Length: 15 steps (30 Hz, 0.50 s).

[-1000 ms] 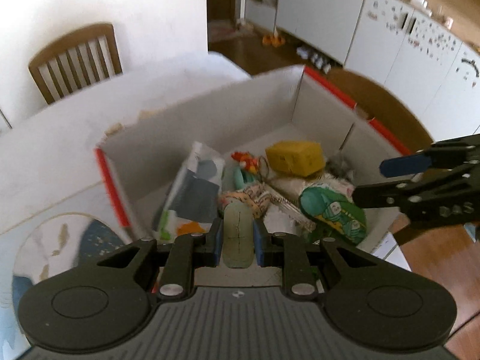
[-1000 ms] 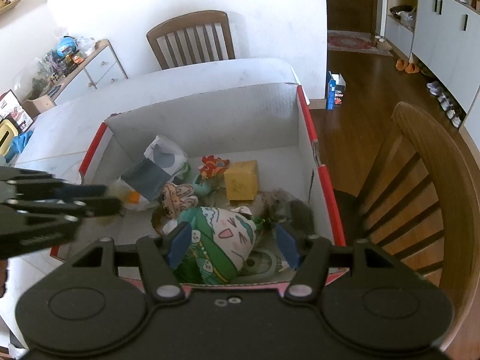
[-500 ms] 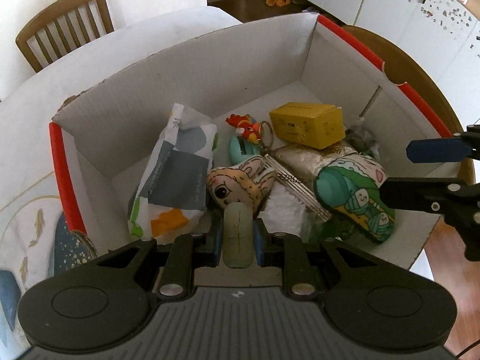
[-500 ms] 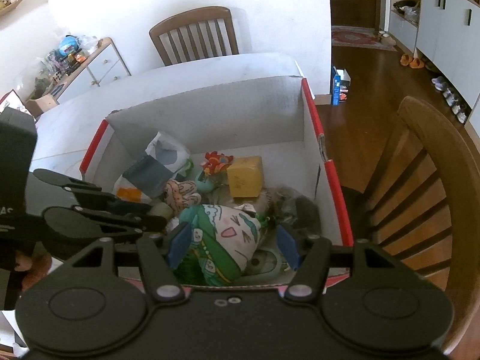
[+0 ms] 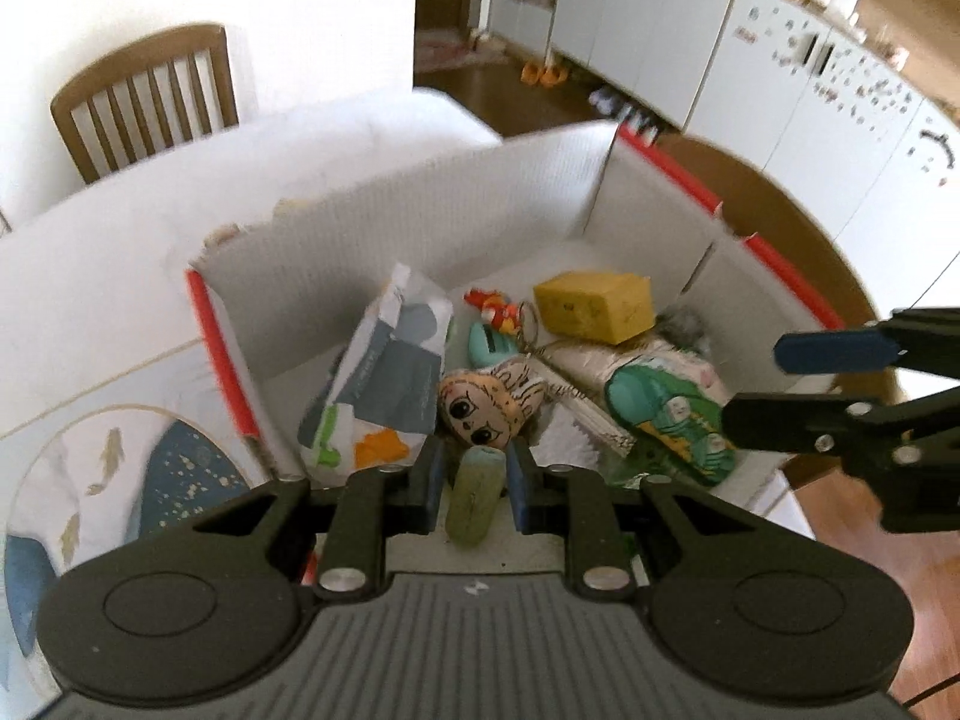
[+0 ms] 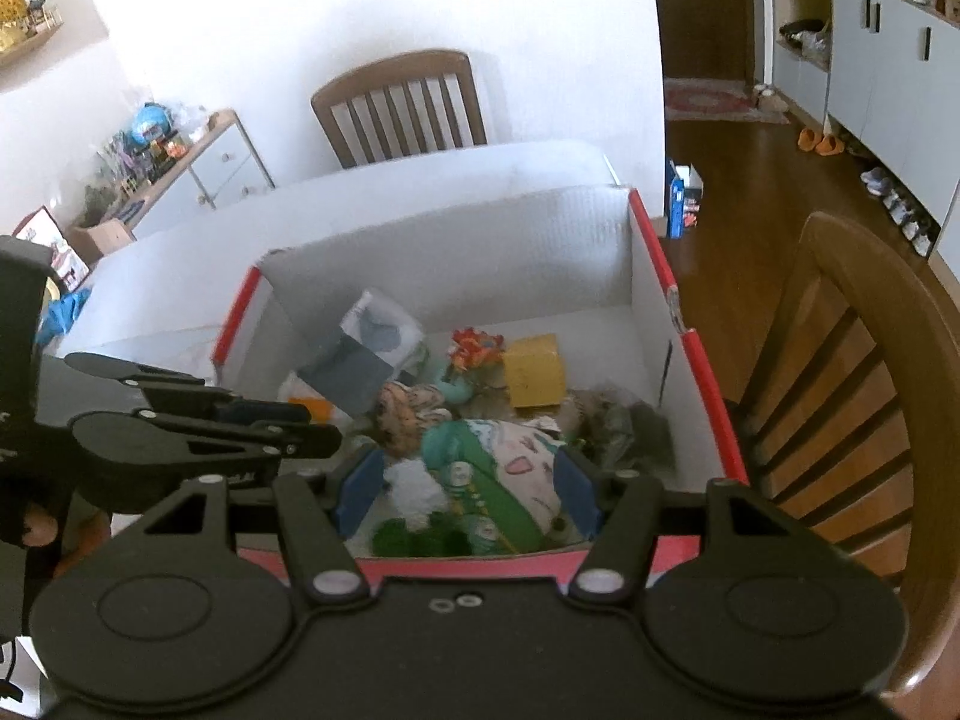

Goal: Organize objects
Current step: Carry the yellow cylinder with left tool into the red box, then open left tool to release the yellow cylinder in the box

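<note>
**A:** Holding a pale green oblong piece (image 5: 474, 495) in our left gripper (image 5: 474, 480), jaws clamped on its sides, we hang over the near wall of the cardboard box (image 5: 420, 204). We judge this the carrying step: the piece is above the box, not yet let go.

**B:** And our right gripper (image 6: 468, 489)? Its jaws stand apart with nothing pressed between them; the green patterned pouch (image 6: 498, 468) only lies below in the box.

**A:** Agreed. Next we would need a free spot. Under our left jaws lies the doll-face plush (image 5: 489, 405), with the grey-and-white packet (image 5: 384, 372) toward the box's left wall and the yellow block (image 5: 591, 306) toward the far right corner. Opening the jaws here would drop the piece beside the plush.

**B:** Both grippers tilt steeply downward, the left coming in from the counter (image 5: 108, 276) side, the right from the box's right edge, by the wooden chair (image 6: 852, 372).
</note>
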Each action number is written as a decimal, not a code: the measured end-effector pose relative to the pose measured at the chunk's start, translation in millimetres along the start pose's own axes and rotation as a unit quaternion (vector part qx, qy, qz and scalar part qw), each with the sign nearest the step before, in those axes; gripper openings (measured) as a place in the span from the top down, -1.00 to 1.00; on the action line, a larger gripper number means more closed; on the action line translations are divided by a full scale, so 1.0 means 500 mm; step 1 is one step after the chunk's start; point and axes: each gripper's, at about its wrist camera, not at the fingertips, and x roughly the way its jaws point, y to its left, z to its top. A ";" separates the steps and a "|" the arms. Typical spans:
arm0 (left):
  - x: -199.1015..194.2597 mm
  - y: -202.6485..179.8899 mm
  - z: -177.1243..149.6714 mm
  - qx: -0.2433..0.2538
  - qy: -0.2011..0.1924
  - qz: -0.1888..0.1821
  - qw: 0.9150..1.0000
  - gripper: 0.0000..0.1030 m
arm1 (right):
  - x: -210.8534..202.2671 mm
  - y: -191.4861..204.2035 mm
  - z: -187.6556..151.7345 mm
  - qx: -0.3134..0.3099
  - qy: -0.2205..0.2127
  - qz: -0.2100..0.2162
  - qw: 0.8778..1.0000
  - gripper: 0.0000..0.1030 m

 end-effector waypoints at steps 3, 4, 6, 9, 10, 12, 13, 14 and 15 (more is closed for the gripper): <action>-0.043 0.011 -0.009 0.001 -0.023 -0.011 1.000 0.59 | -0.020 0.030 -0.011 -0.003 -0.020 -0.004 1.000 -0.21; -0.055 0.015 -0.012 0.003 -0.030 -0.012 0.999 0.59 | -0.026 0.039 -0.016 -0.002 -0.026 -0.004 1.000 -0.21; -0.075 0.023 -0.019 0.007 -0.042 -0.019 0.999 0.58 | -0.039 0.061 -0.025 0.001 -0.039 -0.007 0.999 -0.24; -0.112 0.042 -0.031 0.004 -0.061 -0.030 0.998 0.58 | -0.054 0.088 -0.040 0.003 -0.057 -0.013 0.998 -0.31; -0.121 0.049 -0.034 0.003 -0.066 -0.032 0.997 0.58 | -0.058 0.097 -0.045 0.004 -0.062 -0.015 0.998 -0.32; -0.137 0.060 -0.042 0.004 -0.075 -0.033 0.997 0.58 | -0.066 0.113 -0.055 0.007 -0.070 -0.020 0.997 -0.33; -0.145 0.063 -0.046 0.006 -0.079 -0.031 0.996 0.58 | -0.070 0.121 -0.059 0.008 -0.073 -0.022 0.997 -0.34; -0.153 0.066 -0.049 0.010 -0.083 -0.030 0.996 0.58 | -0.073 0.129 -0.063 0.008 -0.078 -0.024 0.997 -0.34; -0.163 0.070 -0.055 0.015 -0.090 -0.027 0.995 0.58 | -0.077 0.137 -0.067 0.007 -0.083 -0.026 0.996 -0.37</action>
